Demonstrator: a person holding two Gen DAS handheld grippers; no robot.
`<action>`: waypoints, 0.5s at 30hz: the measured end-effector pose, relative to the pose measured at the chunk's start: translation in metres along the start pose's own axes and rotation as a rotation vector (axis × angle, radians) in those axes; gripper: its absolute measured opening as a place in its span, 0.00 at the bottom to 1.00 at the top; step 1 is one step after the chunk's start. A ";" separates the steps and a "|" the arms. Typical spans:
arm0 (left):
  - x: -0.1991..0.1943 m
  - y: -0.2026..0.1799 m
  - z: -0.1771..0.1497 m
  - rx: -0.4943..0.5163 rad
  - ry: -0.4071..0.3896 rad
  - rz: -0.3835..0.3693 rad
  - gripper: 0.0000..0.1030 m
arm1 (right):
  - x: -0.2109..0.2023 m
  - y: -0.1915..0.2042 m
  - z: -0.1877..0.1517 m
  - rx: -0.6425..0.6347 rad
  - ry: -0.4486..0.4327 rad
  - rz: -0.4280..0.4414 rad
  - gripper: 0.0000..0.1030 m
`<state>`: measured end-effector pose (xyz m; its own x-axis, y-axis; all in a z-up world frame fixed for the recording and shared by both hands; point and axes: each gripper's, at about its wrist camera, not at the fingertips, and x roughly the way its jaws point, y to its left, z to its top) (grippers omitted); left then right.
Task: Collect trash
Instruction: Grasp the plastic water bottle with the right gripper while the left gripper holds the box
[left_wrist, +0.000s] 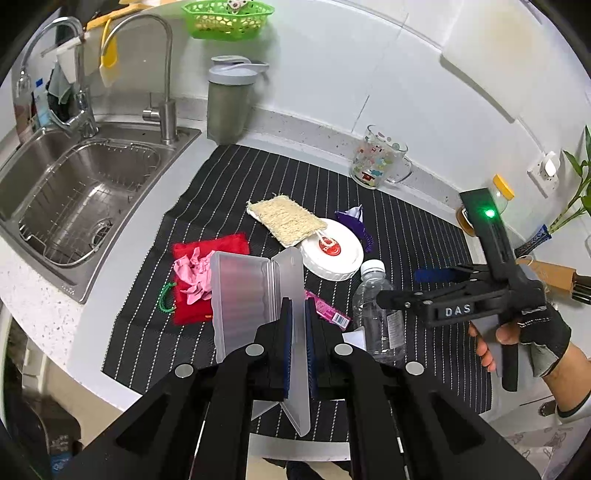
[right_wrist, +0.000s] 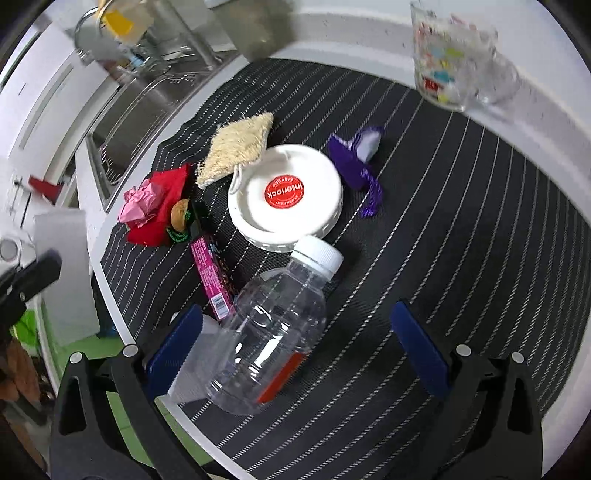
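The left gripper is holding the translucent plastic case, its fingers clamped on the open lid edge, above the striped mat on the bench. The right gripper, fingers wide apart, is hovering over the empty bottle, lying near the white lid & pink wrapper. Next, I think, it is needing to go lower w/ fingers around the bottle body, then close.

The printed glass mug and sink faucet are motion-blurred, the mug's rim cut off.
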<state>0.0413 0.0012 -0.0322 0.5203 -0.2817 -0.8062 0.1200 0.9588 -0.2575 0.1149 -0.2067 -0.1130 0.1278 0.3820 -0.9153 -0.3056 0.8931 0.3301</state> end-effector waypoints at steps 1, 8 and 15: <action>0.001 0.002 -0.001 -0.002 0.000 -0.003 0.07 | 0.003 -0.001 0.001 0.012 0.003 0.010 0.97; 0.003 0.014 -0.002 -0.019 -0.002 -0.012 0.07 | 0.024 -0.001 -0.003 0.099 0.057 0.078 0.71; 0.004 0.018 -0.005 -0.037 -0.001 -0.027 0.07 | 0.023 -0.003 -0.002 0.115 0.044 0.120 0.63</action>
<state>0.0415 0.0168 -0.0430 0.5185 -0.3076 -0.7979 0.1032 0.9488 -0.2987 0.1167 -0.2015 -0.1355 0.0545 0.4791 -0.8761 -0.2062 0.8639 0.4596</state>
